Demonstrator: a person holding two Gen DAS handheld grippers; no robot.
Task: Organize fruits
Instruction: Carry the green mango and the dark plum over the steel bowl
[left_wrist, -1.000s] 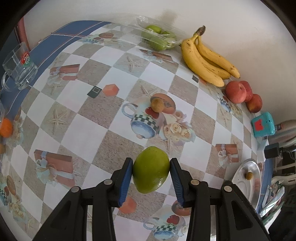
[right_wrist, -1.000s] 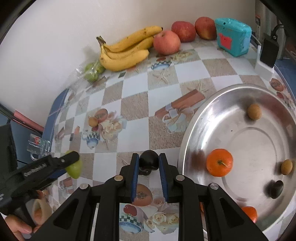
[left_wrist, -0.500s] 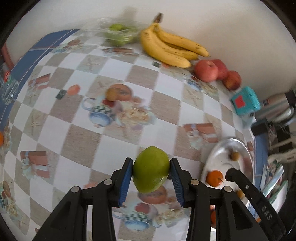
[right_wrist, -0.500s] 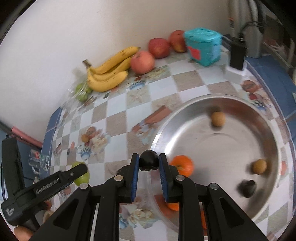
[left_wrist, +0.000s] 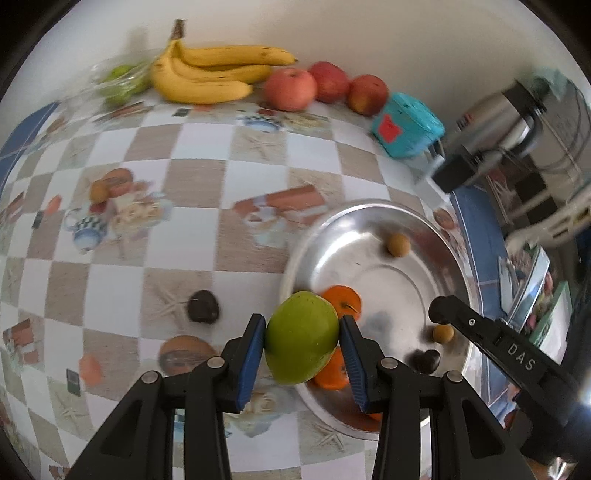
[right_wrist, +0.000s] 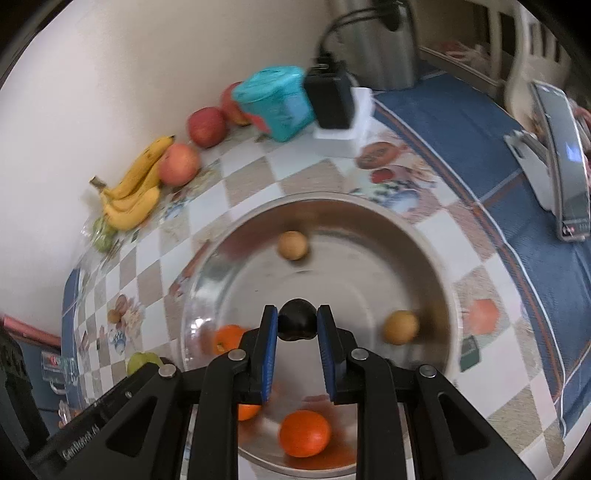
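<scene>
A left gripper (left_wrist: 302, 347) with blue-padded fingers is clamped on a green mango (left_wrist: 301, 338), held above the near-left rim of a round steel tray (left_wrist: 373, 218). The tray sits on a checkered tablecloth (left_wrist: 192, 140) printed with teapots and starfish. Inside the tray lie oranges (left_wrist: 341, 301), two small tan round fruits (left_wrist: 398, 244) and a dark heart-shaped fruit (left_wrist: 425, 360). A second dark fruit (left_wrist: 202, 307) lies on the cloth at about 9 o'clock from the tray, well apart from it.

The right gripper (right_wrist: 297, 325) is closed on a small black fruit (right_wrist: 297, 324), held over the middle of the tray (right_wrist: 406, 229); whether it touches the tray floor is hard to judge through the blur. An orange (right_wrist: 304, 434) lies at 6 o'clock below it.

Along the wall at 12 o'clock rest a bunch of bananas (left_wrist: 214, 74), three red apples (left_wrist: 290, 88), a teal box (left_wrist: 406, 125) and a clear bag of green fruit (left_wrist: 120, 81).
</scene>
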